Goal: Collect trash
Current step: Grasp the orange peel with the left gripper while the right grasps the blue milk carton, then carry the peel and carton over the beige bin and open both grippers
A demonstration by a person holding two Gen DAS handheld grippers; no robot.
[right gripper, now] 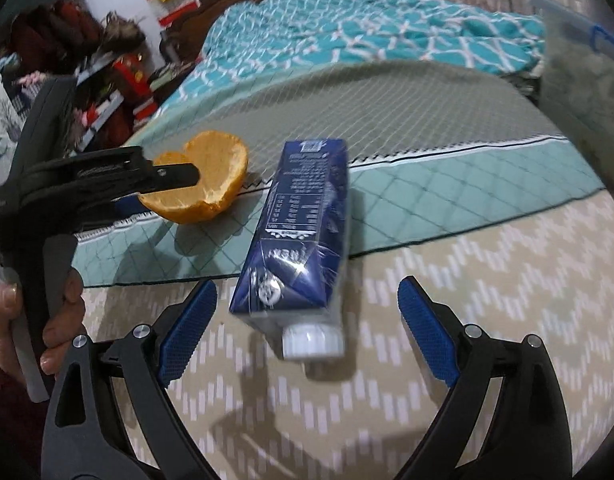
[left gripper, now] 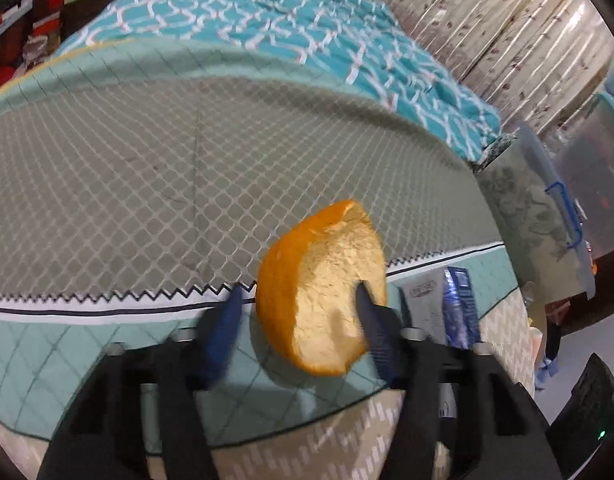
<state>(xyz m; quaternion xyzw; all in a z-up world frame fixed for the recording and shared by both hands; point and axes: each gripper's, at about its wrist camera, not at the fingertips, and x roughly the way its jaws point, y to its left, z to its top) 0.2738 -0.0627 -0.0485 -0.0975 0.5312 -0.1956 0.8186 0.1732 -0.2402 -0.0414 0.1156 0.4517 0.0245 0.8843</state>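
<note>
Trash on the bed numbers two pieces: one orange peel (left gripper: 323, 288) and one blue carton (right gripper: 299, 224) lying on the quilted mat (left gripper: 147, 168). One left gripper (left gripper: 299, 296) pinches the peel's wall between its pads; one right gripper (right gripper: 307, 304) stands released, jaws wide, straddling the carton's capped end.

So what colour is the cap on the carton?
White cap on the dark blue carton; clearest in the right wrist view.

We note a hollow orange peel (right gripper: 205, 176), cupped, pale pith showing, lying on the quilted teal mat. Just beside it lies a dark blue carton (right gripper: 299, 224) on its side, white cap toward us.
</note>
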